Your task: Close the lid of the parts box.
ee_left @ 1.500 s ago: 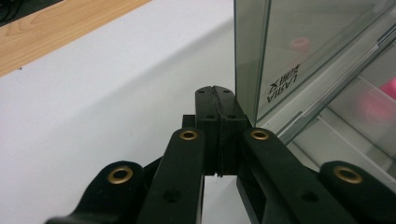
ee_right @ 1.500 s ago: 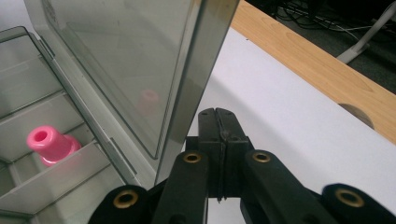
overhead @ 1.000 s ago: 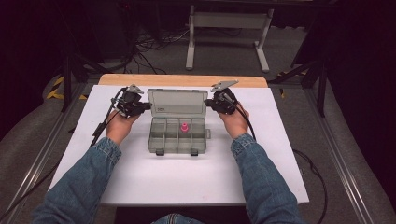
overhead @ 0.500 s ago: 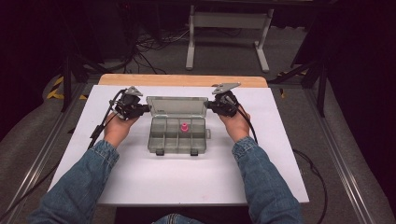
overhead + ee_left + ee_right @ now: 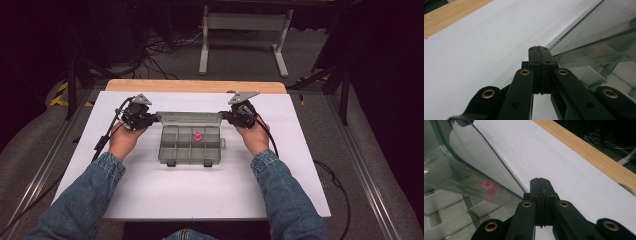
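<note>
A clear grey compartment box (image 5: 167, 151) lies on the white table top, and a small pink piece (image 5: 197, 135) sits in a middle back compartment. Its hinged lid (image 5: 189, 118) stands raised along the back edge. My left gripper (image 5: 152, 119) is shut, its tips against the lid's left end. My right gripper (image 5: 226, 116) is shut at the lid's right end. The left gripper view has the closed tips (image 5: 539, 48) beside the tilted lid (image 5: 599, 32), with nothing between them. In the right gripper view the closed tips (image 5: 541, 181) sit behind the lid (image 5: 474, 162), and the pink piece (image 5: 489, 188) glows through it.
The white sheet (image 5: 200, 190) covers a wooden table whose bare strip (image 5: 195, 86) runs along the far edge. Black cables (image 5: 102, 140) trail from both grippers. A metal stand (image 5: 245, 22) and dark frames stand on the floor beyond.
The lid has swung up from lying back flat to nearly upright. Both shut grippers have come toward the person with it.
</note>
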The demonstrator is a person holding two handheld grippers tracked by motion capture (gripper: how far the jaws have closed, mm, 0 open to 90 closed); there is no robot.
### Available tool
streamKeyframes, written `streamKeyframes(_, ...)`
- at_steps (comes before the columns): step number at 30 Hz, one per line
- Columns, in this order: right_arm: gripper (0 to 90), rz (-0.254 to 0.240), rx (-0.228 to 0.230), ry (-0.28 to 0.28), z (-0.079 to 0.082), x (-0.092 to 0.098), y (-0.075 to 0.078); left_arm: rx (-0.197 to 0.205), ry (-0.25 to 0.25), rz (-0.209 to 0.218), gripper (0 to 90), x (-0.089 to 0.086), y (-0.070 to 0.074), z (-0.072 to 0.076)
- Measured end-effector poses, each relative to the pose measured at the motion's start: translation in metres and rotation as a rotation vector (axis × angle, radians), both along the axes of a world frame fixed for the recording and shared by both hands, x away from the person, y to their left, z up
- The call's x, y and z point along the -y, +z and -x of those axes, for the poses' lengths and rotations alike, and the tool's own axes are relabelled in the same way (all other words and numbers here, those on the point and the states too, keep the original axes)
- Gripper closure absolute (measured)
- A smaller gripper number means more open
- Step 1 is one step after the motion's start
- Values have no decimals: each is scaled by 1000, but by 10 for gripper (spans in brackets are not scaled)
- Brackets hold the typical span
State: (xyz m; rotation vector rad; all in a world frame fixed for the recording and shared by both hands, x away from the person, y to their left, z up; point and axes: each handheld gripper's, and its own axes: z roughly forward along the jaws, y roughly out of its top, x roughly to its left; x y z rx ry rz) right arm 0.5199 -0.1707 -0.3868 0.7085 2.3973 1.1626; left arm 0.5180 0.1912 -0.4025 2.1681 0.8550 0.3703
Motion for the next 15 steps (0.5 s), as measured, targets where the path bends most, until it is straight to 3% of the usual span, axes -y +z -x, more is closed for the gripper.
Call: streamKeyframes(15,900,8,-26,34,17,4,0,-1,-39,10,895,-3,3,13)
